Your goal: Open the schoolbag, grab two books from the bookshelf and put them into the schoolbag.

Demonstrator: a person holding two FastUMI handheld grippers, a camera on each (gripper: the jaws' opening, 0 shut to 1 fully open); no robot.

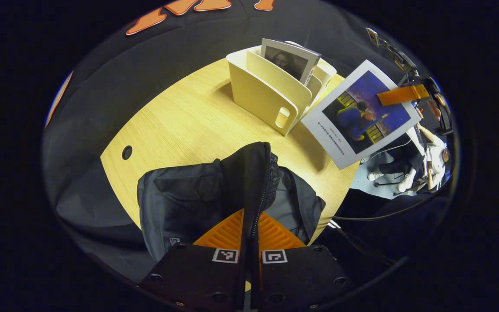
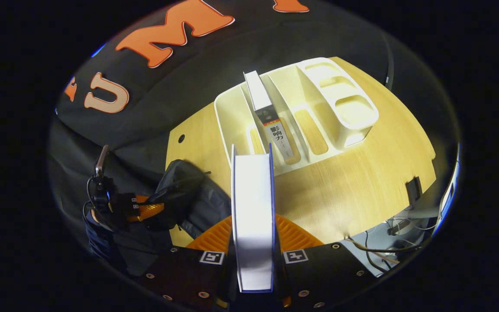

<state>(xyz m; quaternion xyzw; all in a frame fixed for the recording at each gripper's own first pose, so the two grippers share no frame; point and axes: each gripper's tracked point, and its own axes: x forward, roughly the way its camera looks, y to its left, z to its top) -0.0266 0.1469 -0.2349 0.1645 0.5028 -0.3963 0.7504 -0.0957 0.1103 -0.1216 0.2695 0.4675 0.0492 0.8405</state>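
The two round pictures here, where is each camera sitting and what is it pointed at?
Left gripper view: rides on the left gripper, looking down along its fingers, shut on the schoolbag's flap; beyond, the bookshelf.
Right gripper view: rides on the right gripper, shut on a blue-covered book, facing the bookshelf from above; a hand shows far left.
Shared: the wooden table, bookshelf, schoolbag, held book, and each other's gripper.
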